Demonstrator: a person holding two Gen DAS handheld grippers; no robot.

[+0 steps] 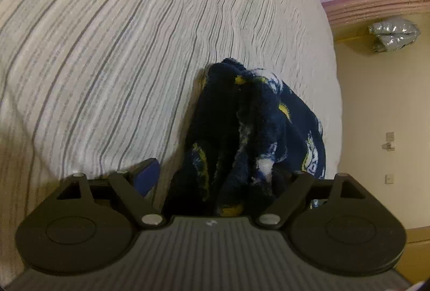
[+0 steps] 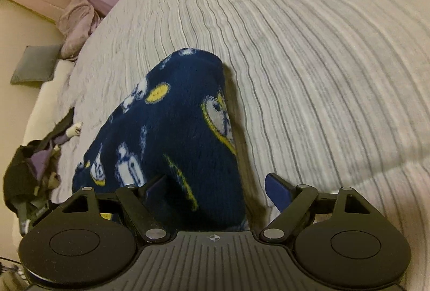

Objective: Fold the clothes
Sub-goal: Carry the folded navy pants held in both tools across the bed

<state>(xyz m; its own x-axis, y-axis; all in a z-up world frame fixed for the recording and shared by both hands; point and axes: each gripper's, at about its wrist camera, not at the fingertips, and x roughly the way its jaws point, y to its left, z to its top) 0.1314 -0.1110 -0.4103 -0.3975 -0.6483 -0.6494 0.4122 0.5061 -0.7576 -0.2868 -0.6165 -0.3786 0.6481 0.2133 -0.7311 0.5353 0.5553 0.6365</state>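
Dim warm light, fisheye-warped, softly blurred edges

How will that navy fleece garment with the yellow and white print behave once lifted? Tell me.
The navy fleece garment with yellow and white print is probably floppy: it bunches into deep folds between the left gripper's fingers. The fuzzy pile likely grips rather than slips. It looks thick, so somewhat bulky, and should drape toward the striped bedspread.

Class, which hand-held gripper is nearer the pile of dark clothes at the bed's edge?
Right. The right hand-held gripper has the dark clothes pile just to its left; the left hand-held gripper's view doesn't show it.
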